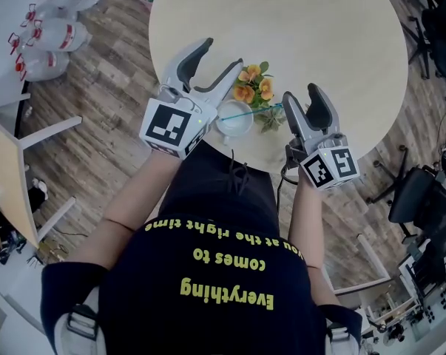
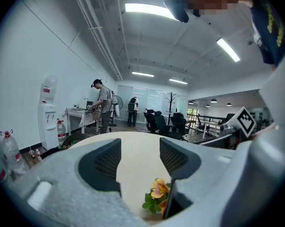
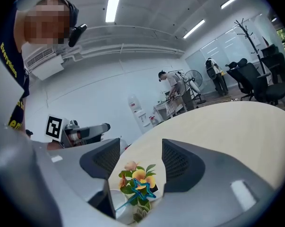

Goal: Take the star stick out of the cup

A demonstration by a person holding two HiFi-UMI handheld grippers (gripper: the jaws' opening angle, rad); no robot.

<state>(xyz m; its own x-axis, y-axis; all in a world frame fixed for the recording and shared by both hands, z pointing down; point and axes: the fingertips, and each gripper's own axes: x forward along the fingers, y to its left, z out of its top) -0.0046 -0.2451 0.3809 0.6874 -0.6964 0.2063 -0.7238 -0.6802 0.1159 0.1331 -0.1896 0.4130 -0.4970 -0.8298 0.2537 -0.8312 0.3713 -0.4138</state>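
- Where the wooden floor (image 1: pixel 112 87) is seen from the head view, a round pale bench (image 1: pixel 319 35) is stood upon it. The things of the task are carried near the bench's edge closest to the person.
- The left gripper (image 1: pixel 221 54) is held over that edge, to the left of the cup. In the left gripper view its jaws (image 2: pixel 138 148) are seen standing wide apart. Only bare bench top and, lower down, some orange flowers are framed between them, and nothing is gripped.
- The right gripper (image 1: pixel 300 93) is held over the same edge, to the right of the cup. In the right gripper view its jaws (image 3: pixel 140 150) are likewise spread wide. The flowers and the star are seen through the gap, and the pads are closed on neither.
- A small bunch of orange flowers (image 1: pixel 254 86) with green leaves is stood between the two grippers, just beyond the cup.
- A white cup (image 1: pixel 234 118) is stood upright on the bench, close to its edge and just beside the left gripper's body.
- The star stick (image 1: pixel 256 112), thin and blue, is still lodged in the cup. It is leaned out over the rim toward the right gripper, and its star end (image 3: pixel 142 187) is shown in front of the flowers, close to that gripper's jaws.
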